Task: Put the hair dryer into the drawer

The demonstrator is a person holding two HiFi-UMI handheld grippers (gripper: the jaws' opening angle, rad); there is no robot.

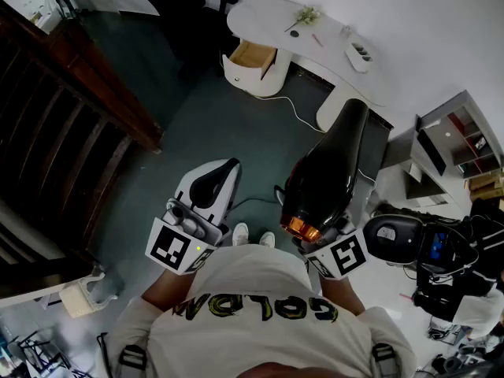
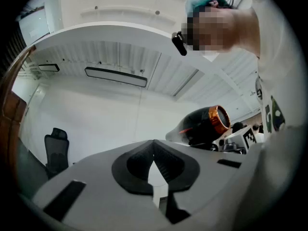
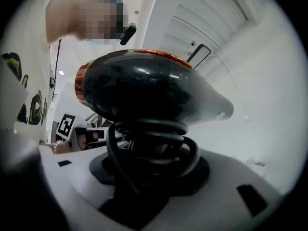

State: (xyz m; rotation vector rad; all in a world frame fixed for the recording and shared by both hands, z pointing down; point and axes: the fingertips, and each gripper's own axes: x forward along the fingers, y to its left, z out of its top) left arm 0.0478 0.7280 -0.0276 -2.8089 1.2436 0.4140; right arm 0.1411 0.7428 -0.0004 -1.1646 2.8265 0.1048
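A black hair dryer (image 1: 327, 172) with an orange ring at its back end stands upright over my right gripper (image 3: 149, 177), which is shut on its handle, where the black cord (image 3: 144, 143) is coiled. The dryer (image 2: 204, 124) also shows to the right in the left gripper view. My left gripper (image 1: 223, 170) is held beside it at the left, shut with nothing between its pads (image 2: 166, 165). Far ahead, a wooden drawer (image 1: 252, 55) stands pulled out of the white curved desk (image 1: 272, 18).
A black office chair (image 1: 177, 10) stands left of the desk. A dark wooden railing (image 1: 71, 109) runs along the left. A white cable (image 1: 295, 113) lies on the grey floor. A shelf unit (image 1: 465, 140) and black equipment (image 1: 402, 239) crowd the right.
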